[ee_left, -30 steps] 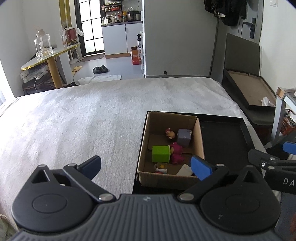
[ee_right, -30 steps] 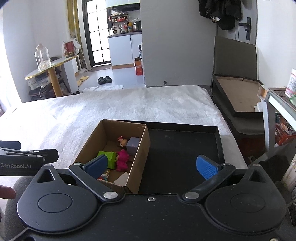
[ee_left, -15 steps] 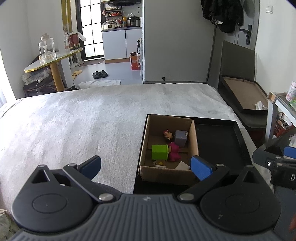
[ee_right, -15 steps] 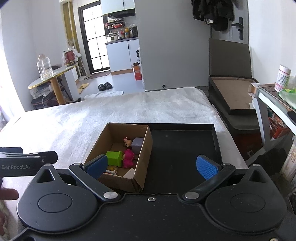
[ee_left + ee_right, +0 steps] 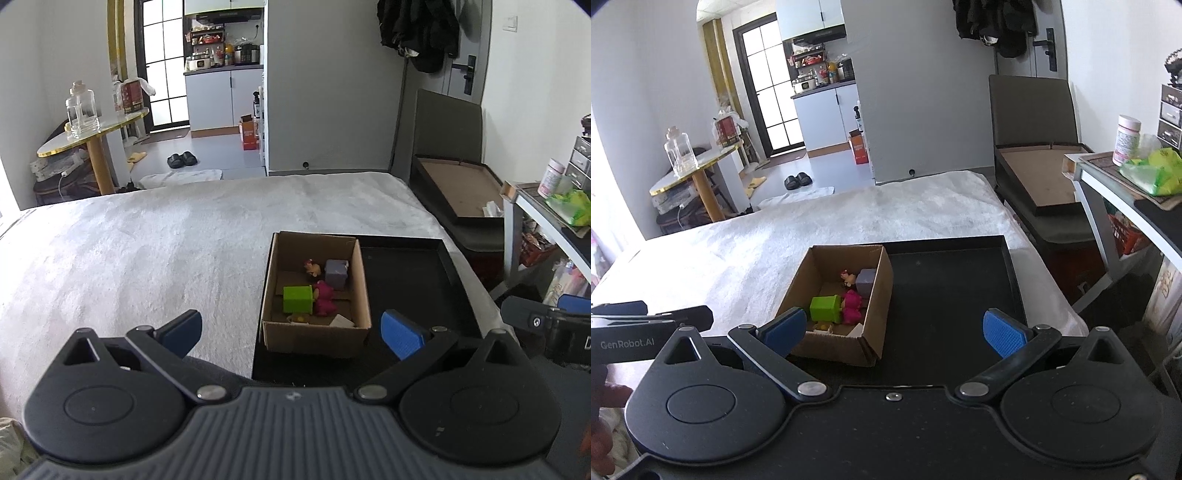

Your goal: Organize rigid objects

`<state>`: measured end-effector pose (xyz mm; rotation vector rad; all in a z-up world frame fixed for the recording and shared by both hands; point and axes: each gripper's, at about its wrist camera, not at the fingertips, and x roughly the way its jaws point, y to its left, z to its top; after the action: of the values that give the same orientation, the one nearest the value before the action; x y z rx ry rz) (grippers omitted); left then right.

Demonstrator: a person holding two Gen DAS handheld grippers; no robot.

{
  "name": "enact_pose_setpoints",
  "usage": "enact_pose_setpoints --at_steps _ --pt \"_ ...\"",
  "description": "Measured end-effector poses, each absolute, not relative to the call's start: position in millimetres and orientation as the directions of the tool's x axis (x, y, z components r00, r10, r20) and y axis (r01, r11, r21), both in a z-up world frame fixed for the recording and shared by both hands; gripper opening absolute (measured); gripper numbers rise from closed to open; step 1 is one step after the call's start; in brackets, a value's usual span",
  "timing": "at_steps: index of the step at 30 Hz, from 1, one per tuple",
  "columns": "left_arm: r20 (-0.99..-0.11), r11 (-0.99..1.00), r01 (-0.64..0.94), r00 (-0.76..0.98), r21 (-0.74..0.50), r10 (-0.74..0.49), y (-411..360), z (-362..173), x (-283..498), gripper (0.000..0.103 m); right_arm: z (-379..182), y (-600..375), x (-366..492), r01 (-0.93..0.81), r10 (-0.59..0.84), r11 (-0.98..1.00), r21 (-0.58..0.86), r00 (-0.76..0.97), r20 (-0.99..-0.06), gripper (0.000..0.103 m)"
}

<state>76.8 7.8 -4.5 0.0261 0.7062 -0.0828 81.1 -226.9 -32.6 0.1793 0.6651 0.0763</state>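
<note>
Both tongs, left [image 5: 291, 332] and right [image 5: 894, 332], gape empty; cardboard box [image 5: 317, 338] holds perhaps plastic blocks

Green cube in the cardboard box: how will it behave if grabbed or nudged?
The green cube looks rigid with flat faces, so it probably slides rather than rolls. It sits against the pink toy figure, so a nudge would likely shift both. Its smooth faces might slip in a loose pinch.

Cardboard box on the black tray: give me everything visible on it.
The cardboard box is brown corrugated card, open-topped and upright, sitting at the left end of the black tray on the white blanket. Inside lie a green block, a grey-purple cube, a pink figure, a small doll-like figure and some pale bits at the near wall. Neither gripper touches it.
</note>
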Motion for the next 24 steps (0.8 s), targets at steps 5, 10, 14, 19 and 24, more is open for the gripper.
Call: enact_pose_setpoints --at_steps 5,10,14,19,24 --pt "-0.646 0.996 0.091 0.760 -0.006 -0.074 8 -3 63 0.102 -27 -228 74 0.003 0.110 0.983 0.182 0.785 -0.610 0.103" --pt "-0.653 0.996 0.093 0.754 -0.006 -0.074 9 -3 53 0.102 -24 -227 67 0.016 0.106 0.982 0.187 0.775 -0.623 0.103" --pt "-0.655 0.995 0.099 0.752 -0.003 -0.077 10 -3 46 0.102 -27 -226 60 0.010 0.112 0.983 0.185 0.764 -0.635 0.103" --pt "-0.653 0.995 0.103 0.753 0.000 -0.078 11 -3 42 0.102 -29 -226 56 0.006 0.114 0.983 0.181 0.760 -0.640 0.103" --pt "-0.650 0.995 0.102 0.756 -0.006 -0.081 11 -1 42 0.102 -28 -225 54 -0.004 0.125 0.982 0.187 0.757 -0.641 0.103"
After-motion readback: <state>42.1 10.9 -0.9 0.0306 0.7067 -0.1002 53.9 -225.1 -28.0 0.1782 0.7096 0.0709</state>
